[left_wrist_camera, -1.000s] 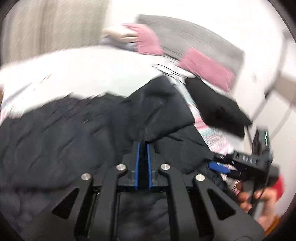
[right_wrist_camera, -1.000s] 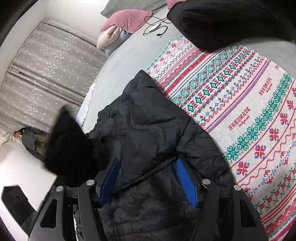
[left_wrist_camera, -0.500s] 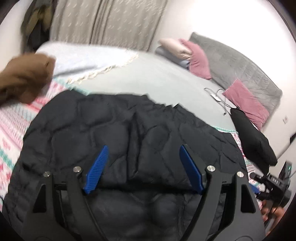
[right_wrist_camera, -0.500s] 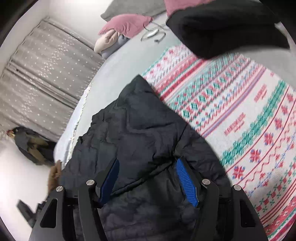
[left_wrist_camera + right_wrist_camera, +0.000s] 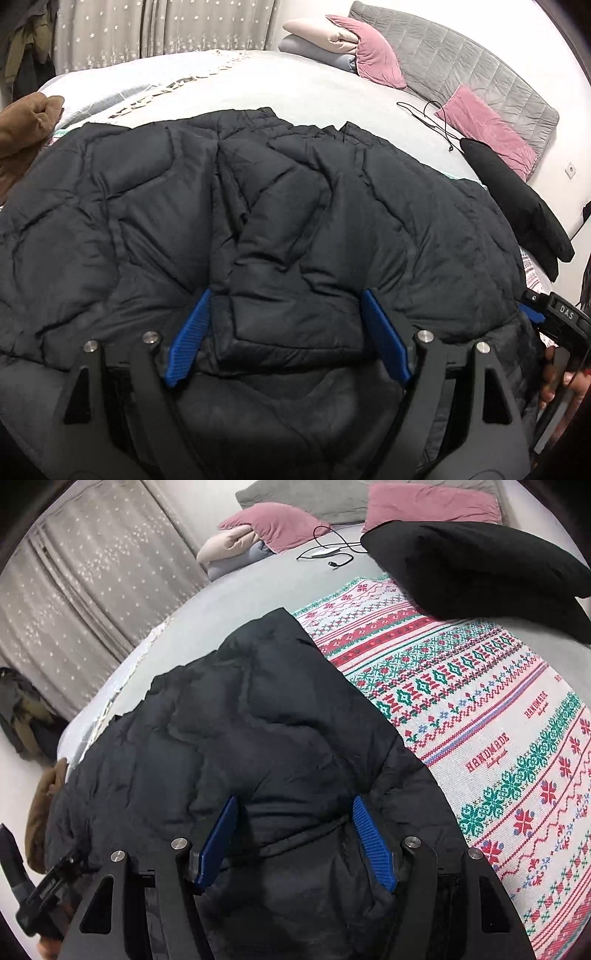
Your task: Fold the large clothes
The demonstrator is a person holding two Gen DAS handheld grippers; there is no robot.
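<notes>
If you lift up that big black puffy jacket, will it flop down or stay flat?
The black puffy jacket would probably flop: it already lies in soft folds and creases on the bed. Its puffed quilting suggests it is light for its size. The smooth-looking fabric might slip between the pads.

The black jacket (image 5: 280,221) fills the near bed. Open grey sheet (image 5: 314,92) lies at twelve o'clock; a black pillow (image 5: 517,199) and cable (image 5: 439,122) block two o'clock.

The black quilted puffer jacket (image 5: 295,206) looks matt, softly creased cloth. The red, green and white patterned knit blanket (image 5: 480,716) appears coarse-woven. The blue ribbed gripper pads (image 5: 192,332) look like plastic.
</notes>
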